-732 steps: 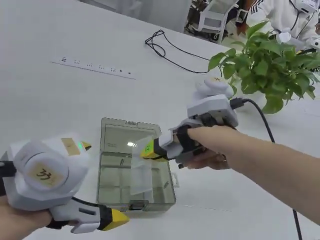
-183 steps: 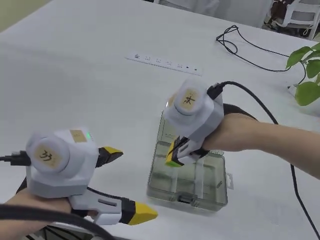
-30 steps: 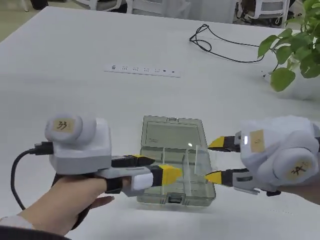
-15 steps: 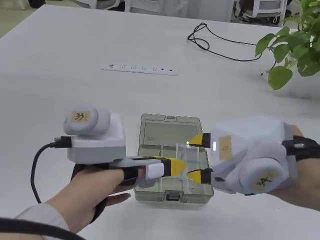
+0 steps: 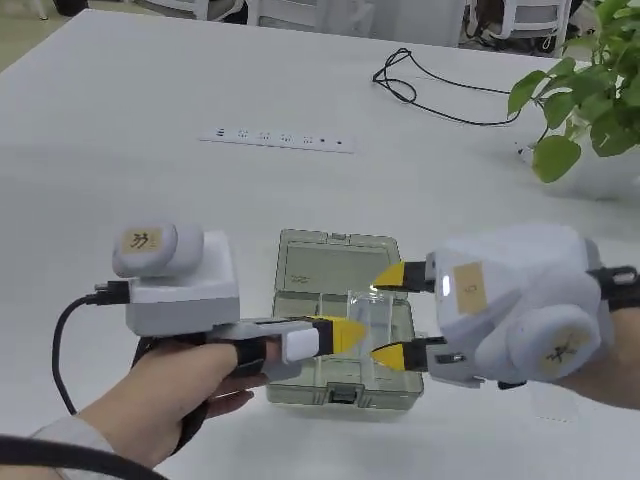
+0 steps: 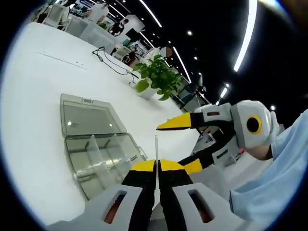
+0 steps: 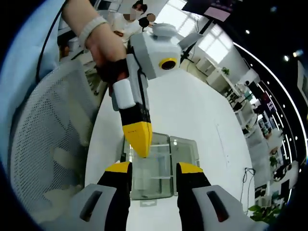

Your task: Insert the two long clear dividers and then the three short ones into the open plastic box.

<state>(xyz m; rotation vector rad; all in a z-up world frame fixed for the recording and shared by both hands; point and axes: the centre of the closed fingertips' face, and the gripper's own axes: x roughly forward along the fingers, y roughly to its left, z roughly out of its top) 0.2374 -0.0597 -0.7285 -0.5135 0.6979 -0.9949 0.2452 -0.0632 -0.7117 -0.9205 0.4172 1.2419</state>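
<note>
- At the bench (image 5: pixel 150 80), the left gripper (image 5: pixel 345 335) holds a clear divider (image 6: pixel 155 149) pinched between its fingers, over the near half of the open plastic box (image 5: pixel 335 262).
- The right gripper (image 5: pixel 388 315) faces it from the right, fingers spread.
- The likely next move, a handover, calls for a firm grasp of the free end before release, with the sheet kept upright.
</note>
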